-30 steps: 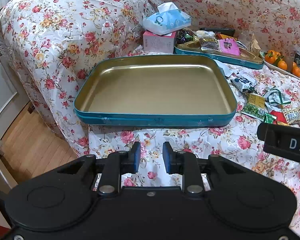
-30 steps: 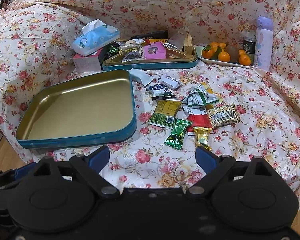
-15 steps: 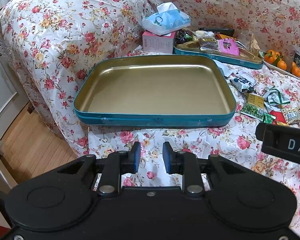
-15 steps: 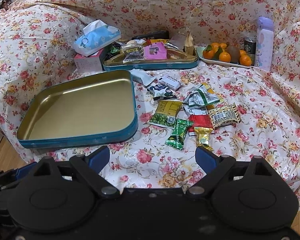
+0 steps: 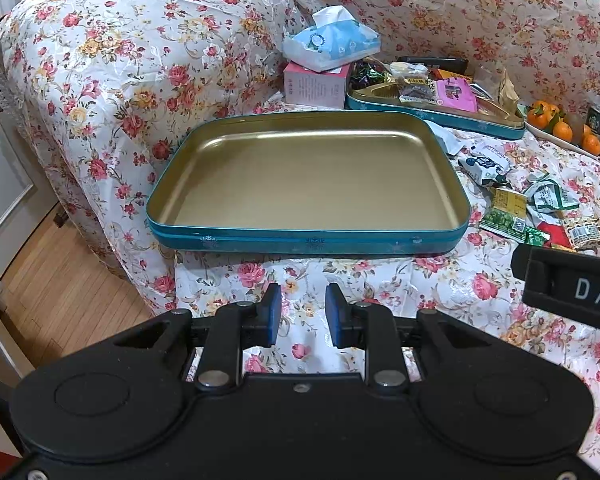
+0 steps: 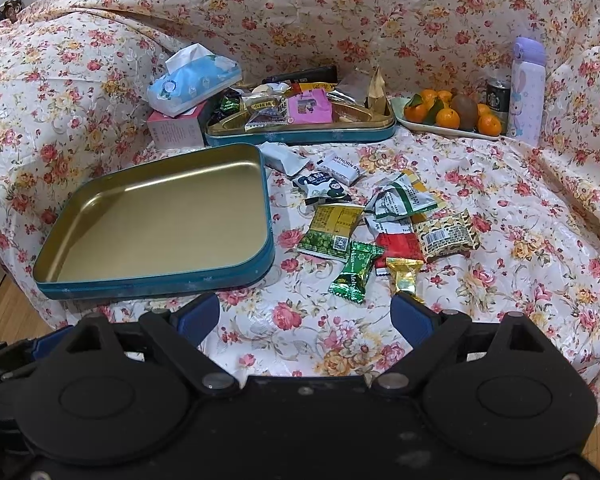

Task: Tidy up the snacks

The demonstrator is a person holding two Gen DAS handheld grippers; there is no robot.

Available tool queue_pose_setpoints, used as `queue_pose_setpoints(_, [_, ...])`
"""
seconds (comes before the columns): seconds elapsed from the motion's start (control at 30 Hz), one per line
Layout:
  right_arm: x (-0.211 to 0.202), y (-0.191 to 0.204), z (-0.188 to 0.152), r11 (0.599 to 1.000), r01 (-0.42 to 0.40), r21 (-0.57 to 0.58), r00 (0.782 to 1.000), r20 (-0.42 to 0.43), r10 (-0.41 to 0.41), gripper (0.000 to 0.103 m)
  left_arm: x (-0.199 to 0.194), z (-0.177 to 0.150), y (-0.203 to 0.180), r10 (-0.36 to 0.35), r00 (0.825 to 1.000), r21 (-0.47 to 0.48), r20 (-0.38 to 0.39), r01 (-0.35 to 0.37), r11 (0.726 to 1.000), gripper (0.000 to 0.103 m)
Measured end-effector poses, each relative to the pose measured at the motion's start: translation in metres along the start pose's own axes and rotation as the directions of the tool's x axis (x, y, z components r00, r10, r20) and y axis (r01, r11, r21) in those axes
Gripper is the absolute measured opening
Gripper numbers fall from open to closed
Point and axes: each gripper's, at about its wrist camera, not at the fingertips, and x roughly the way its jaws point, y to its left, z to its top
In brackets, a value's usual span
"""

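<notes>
Teal-walled and gold inside, an empty tin [image 6: 156, 216] is seen on a floral-covered sofa [image 6: 500, 216], with loose snacks [image 6: 380, 224] scattered just to its right.

The left gripper [image 5: 300, 314] is held low before the tin's near wall, its blue pads [image 5: 271, 312] set a narrow gap apart with nothing between them. The right gripper [image 6: 306, 314] is held wide apart, empty, above the cloth in front of the snacks; a green candy [image 6: 354, 272] and a gold candy [image 6: 403, 276] lie nearest to it. Behind the empty tin a second tin [image 6: 300, 130] is filled with packets, with a tissue pack [image 6: 192, 78] resting on a pink box [image 6: 176, 130] at its left. Farther right, a plate of oranges [image 6: 448, 118], a can [image 6: 498, 96] and a lilac bottle [image 6: 527, 88] are seen against the sofa back.
</notes>
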Motion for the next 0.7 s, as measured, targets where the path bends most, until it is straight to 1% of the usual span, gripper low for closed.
queue_pose_setpoints(0.57, [-0.0008, -0.0006, -0.0013, 1.000, -0.002, 0.000, 1.000, 0.004, 0.002, 0.097, -0.0009, 0.0013, -0.0005, -0.005, 1.000, -0.002, -0.001, 0.005, 1.000, 0.035])
queue_pose_setpoints(0.7, [-0.0008, -0.0008, -0.0026, 1.000, 0.007, -0.003, 1.000, 0.028, -0.007, 0.097, -0.0008, 0.0014, -0.0008, -0.006, 1.000, -0.001, -0.001, 0.006, 1.000, 0.035])
